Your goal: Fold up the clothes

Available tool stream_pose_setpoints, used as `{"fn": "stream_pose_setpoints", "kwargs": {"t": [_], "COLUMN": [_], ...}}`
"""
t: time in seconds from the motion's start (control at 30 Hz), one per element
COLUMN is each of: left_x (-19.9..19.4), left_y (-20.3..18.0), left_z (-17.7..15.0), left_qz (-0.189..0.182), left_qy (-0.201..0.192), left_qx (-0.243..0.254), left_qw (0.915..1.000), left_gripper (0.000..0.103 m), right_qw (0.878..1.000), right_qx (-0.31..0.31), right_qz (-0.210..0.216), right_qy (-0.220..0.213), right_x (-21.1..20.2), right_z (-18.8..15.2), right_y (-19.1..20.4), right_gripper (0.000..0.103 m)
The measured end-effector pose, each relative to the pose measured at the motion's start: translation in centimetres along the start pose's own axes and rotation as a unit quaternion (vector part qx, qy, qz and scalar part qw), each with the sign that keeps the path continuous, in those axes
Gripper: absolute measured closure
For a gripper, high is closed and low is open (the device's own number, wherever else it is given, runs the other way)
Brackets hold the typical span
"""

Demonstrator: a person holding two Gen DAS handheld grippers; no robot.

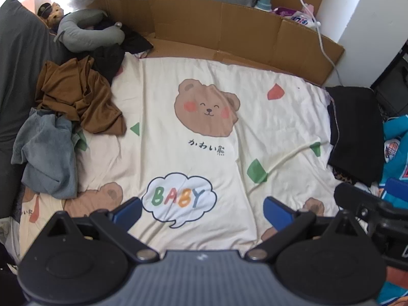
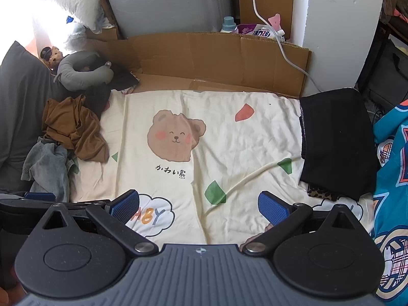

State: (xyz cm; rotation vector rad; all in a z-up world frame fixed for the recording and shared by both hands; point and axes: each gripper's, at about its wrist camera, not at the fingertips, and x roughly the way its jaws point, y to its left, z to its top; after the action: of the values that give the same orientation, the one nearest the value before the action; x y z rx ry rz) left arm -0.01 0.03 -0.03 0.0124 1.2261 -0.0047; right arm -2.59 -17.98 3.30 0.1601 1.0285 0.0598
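Both grippers hover low over the near edge of the bed, each with its blue pads spread wide and nothing between them — the left gripper [image 1: 202, 210] above the "BABY" cloud print, the right gripper [image 2: 199, 205] just beside it; the cream bear-print sheet [image 1: 255, 117] lies bare across the whole middle, wrinkled by one long crease running toward the right; the clothes sit at the two sides; a crumpled brown garment [image 1: 79, 97] is heaped at the left edge with no clear long axis, a grey-blue garment [image 1: 48, 153] bunched just below and touching it; a black garment [image 2: 334, 140] lies flat at the right edge, its long axis running from far to near, over a leopard-print piece [image 2: 320, 192]; cardboard [image 1: 229, 25] lines the far edge.
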Motion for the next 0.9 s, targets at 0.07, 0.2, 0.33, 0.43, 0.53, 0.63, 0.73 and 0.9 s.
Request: {"fn": "stream_pose_setpoints", "kwargs": {"t": [0.07, 0.2, 0.33, 0.43, 0.53, 0.63, 0.73, 0.9], "left_x": [0.1, 0.2, 0.3, 0.6, 0.7, 0.9, 1.3, 1.4], "left_y": [0.1, 0.2, 0.3, 0.3, 0.3, 0.1, 0.1, 0.2], "left_z": [0.0, -0.1, -0.1, 0.2, 0.0, -0.1, -0.1, 0.0], "left_qz": [0.001, 0.002, 0.002, 0.000, -0.002, 0.001, 0.003, 0.001], "left_qy": [-0.001, -0.002, 0.000, 0.011, 0.012, 0.011, 0.019, 0.021], "left_qx": [0.000, 0.000, -0.001, -0.006, -0.005, 0.001, -0.005, -0.008], "left_qw": [1.0000, 1.0000, 1.0000, 0.9999, 0.9999, 0.9999, 0.9998, 0.9997], "left_gripper": [0.001, 0.001, 0.001, 0.001, 0.001, 0.001, 0.001, 0.001], "right_qw": [1.000, 1.000, 1.000, 1.000, 1.000, 1.000, 1.000, 1.000], "right_qx": [0.000, 0.001, -0.001, -0.004, -0.004, -0.006, -0.008, -0.005], "right_qz": [-0.001, 0.000, 0.000, 0.002, 0.002, 0.000, 0.003, 0.001], "right_qy": [0.000, 0.001, 0.004, 0.002, 0.002, 0.002, -0.001, 0.001], "right_x": [0.1, 0.1, 0.2, 0.2, 0.2, 0.2, 0.1, 0.1], "right_z": [0.0, 0.0, 0.0, -0.1, -0.1, 0.0, 0.0, 0.0], "right_y": [-0.1, 0.0, 0.3, 0.3, 0.3, 0.5, 0.6, 0.3], "right_gripper": [0.001, 0.001, 0.001, 0.001, 0.001, 0.001, 0.001, 0.001]}}
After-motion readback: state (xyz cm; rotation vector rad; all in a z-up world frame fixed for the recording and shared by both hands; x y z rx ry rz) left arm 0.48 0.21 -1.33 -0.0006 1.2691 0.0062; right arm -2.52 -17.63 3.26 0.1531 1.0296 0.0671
